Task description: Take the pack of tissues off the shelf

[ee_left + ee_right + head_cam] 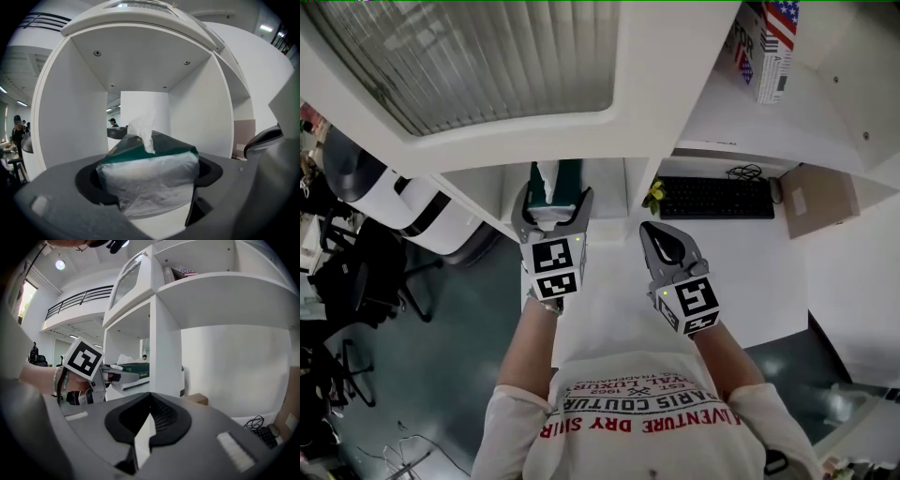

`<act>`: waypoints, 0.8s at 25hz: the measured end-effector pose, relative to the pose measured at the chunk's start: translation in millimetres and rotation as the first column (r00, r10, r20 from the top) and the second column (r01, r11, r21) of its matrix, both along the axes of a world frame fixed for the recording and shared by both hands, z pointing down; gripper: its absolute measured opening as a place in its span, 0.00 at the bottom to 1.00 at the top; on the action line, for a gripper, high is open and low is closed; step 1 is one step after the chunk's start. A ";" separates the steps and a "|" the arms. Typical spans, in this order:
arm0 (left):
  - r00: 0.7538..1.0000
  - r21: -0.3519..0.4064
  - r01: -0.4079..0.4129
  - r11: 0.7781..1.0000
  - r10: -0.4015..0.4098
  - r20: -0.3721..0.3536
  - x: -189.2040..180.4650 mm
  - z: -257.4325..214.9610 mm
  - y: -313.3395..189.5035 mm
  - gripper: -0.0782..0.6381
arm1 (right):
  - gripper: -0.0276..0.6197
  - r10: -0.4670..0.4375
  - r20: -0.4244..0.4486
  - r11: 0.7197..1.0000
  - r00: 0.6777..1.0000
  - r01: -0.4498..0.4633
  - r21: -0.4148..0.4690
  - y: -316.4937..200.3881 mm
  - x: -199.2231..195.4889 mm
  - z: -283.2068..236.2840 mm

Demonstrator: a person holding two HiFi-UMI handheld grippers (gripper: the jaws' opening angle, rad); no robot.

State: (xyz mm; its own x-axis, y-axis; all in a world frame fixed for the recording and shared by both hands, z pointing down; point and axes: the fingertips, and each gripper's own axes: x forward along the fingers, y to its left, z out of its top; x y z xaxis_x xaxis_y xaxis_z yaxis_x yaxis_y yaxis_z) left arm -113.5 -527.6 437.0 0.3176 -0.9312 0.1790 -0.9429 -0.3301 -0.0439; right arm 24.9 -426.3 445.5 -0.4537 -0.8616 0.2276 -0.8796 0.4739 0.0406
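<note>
Tissue pack (150, 183) sits in the shelf cubby (70, 117), centre left of the head view. My left gripper (553, 208) straddles it: in the left gripper view both pads look pressed on its soft plastic sides, so I call it clamped on the pack, wide grip. To do this step well I'd keep the squeeze light, since the wrap crumples, then lift just clear of the cubby floor and draw straight back toward me. I'd stay level so the pack misses the side walls and the cubby's ceiling. The pack is open on top, with one white tissue (143, 131) sticking up from the slot; dragging that against the cubby's ceiling is the risk. I see nothing else in the cubby. Right of it, my right gripper (652, 234) hangs over the desk, jaws together and empty. Further right a keyboard (715, 197) lies on the desk. At upper right, the upper shelf (825, 103) holds a flag-printed box (766, 47); contents not visible.
</note>
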 end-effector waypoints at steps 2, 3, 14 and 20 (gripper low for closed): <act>1.000 -0.004 -0.009 1.000 0.009 -0.005 0.2 -0.9 1.4 0.74 | 0.05 0.000 -0.002 1.000 1.000 0.000 -0.002 2.4 1.1 0.0; 1.000 -0.004 -0.015 1.000 0.015 -0.003 1.2 -1.3 2.8 0.73 | 0.05 -0.001 -0.003 1.000 1.000 0.001 -0.002 3.7 1.4 -0.2; 0.997 0.071 -0.081 0.994 0.081 0.007 8.2 -34.0 58.8 0.73 | 0.05 -0.012 -0.014 0.999 1.000 0.012 0.029 41.2 -2.9 -13.9; 0.996 0.086 -0.093 0.992 0.094 -0.001 5.6 -46.2 103.5 0.73 | 0.05 -0.006 0.002 0.999 1.000 0.006 0.043 68.2 4.2 -20.6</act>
